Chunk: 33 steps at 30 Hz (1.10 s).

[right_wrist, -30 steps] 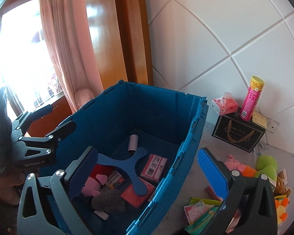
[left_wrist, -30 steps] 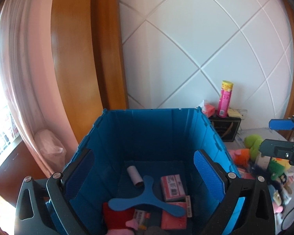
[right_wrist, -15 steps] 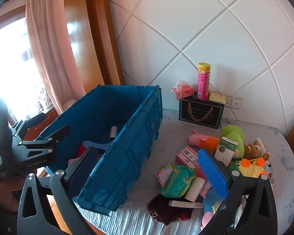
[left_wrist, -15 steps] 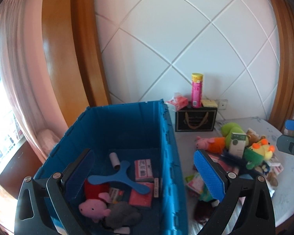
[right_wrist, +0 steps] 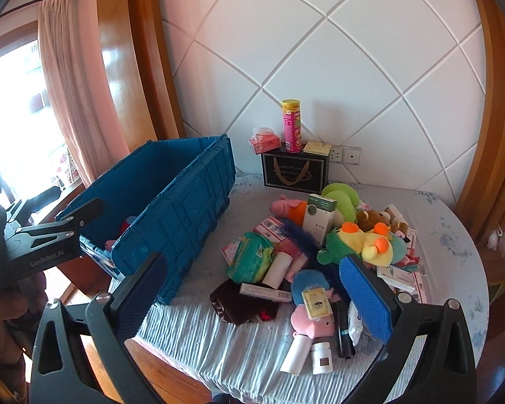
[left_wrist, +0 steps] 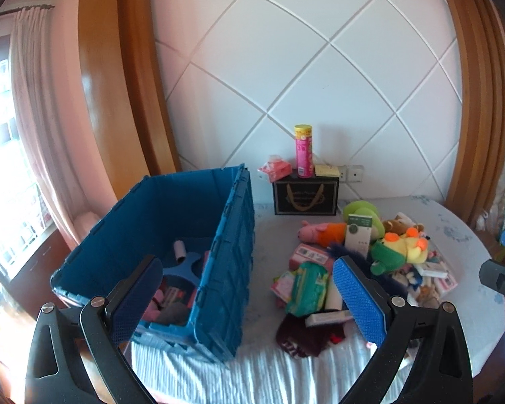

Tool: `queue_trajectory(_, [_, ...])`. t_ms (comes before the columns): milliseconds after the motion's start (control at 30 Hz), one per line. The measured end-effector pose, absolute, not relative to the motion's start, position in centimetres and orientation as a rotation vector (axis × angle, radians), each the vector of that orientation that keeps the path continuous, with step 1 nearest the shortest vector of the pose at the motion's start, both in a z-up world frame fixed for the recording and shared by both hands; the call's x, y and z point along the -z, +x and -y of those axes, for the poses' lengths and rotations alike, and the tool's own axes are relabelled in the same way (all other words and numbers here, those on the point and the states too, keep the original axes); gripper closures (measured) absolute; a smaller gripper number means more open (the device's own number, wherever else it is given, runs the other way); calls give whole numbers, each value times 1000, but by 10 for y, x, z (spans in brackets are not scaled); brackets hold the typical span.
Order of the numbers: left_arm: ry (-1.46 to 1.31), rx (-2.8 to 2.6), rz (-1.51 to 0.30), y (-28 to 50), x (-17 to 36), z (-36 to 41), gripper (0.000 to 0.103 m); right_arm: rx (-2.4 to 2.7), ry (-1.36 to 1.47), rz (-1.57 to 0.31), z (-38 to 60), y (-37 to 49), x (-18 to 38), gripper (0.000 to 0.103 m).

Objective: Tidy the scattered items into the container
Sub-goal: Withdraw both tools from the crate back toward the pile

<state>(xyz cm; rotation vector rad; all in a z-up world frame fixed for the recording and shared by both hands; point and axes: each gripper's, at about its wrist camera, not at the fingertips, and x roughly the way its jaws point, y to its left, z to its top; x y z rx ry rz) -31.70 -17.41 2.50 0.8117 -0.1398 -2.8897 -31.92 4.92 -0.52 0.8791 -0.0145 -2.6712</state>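
a: on the tabletop (right_wrist: 447, 235), left side, sits the crate (right_wrist: 171, 208) — blue, lidless, a few things already lying in it.
b: which things?
a: a blue boomerang (left_wrist: 188, 264), a small roll (left_wrist: 179, 249) and a pink plush (left_wrist: 153, 306), seen from the left wrist view.
b: and the scattered items?
a: a pile (right_wrist: 320, 252) right of the crate, apart from it: a duck (right_wrist: 370, 242), a green pack (right_wrist: 252, 259), a white box (right_wrist: 318, 215) standing upright, a pink pig (right_wrist: 288, 207) behind, a white bottle (right_wrist: 321, 357) lying near the front edge.
b: left gripper (left_wrist: 245, 299)?
a: jaws spread wide, nothing between them — it hangs over the crate's near corner, one finger over the crate, the other over the pile.
b: right gripper (right_wrist: 252, 299)?
a: jaws wide apart too, holding nothing, above the pile's front.
b: back by the wall?
a: a black box (right_wrist: 294, 171) with a pink can (right_wrist: 291, 126) standing on it.
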Motion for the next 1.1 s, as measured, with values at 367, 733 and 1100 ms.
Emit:
queue_trajectory(367, [782,2873,181,-271,-36,138,0,2693,892,19,-82,-276,2,0])
queue_trajectory(733, [782,2881,195,-266,-38,147,0,2731,914,41,-76,-268,1,0])
queue_trajectory(1100, [782,2893,175,-260,-39,139,1,2737,952,15,-77,-266,4,0])
